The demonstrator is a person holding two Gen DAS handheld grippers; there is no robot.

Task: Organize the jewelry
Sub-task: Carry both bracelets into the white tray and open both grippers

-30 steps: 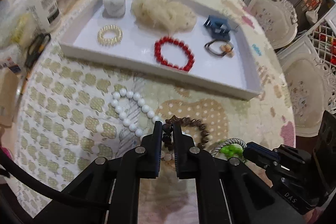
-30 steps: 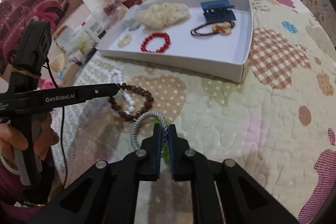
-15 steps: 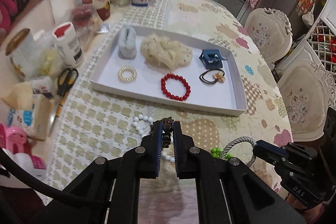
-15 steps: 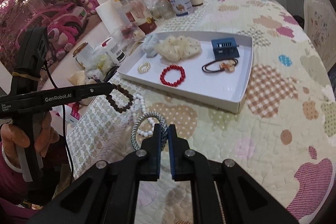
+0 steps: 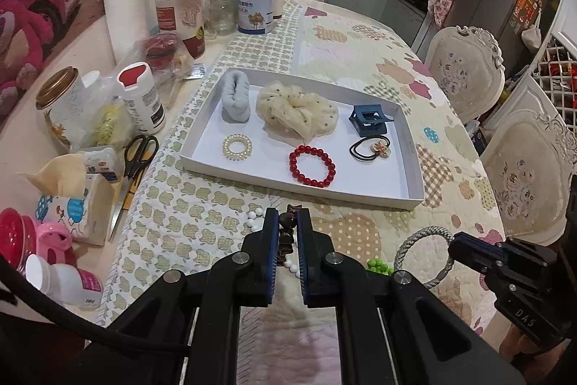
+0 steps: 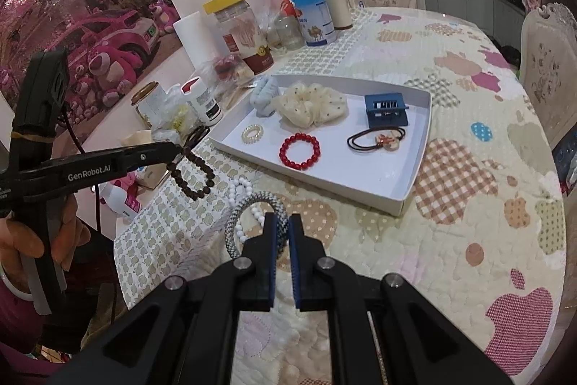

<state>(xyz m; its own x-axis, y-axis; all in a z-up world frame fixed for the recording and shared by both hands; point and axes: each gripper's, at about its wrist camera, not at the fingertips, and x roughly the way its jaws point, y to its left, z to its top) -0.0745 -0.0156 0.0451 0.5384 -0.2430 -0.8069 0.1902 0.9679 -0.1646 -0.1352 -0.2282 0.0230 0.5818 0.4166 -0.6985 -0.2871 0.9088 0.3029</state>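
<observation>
My left gripper (image 5: 287, 222) pinches a brown bead bracelet (image 6: 193, 174), my right gripper (image 6: 280, 222) a grey braided bangle (image 6: 252, 204) — both dangle above the quilt, short of the white tray (image 5: 299, 187). I should lift both clear of its near wall, then lower each onto bare floor — beside the red bracelet (image 5: 312, 165).

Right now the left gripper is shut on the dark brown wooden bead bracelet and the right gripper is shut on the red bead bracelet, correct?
Not quite. The right gripper is shut on the grey braided rope bangle; its own wrist view shows this. The red bead bracelet lies in the white tray. The left gripper does hold the dark brown wooden bead bracelet.
</observation>
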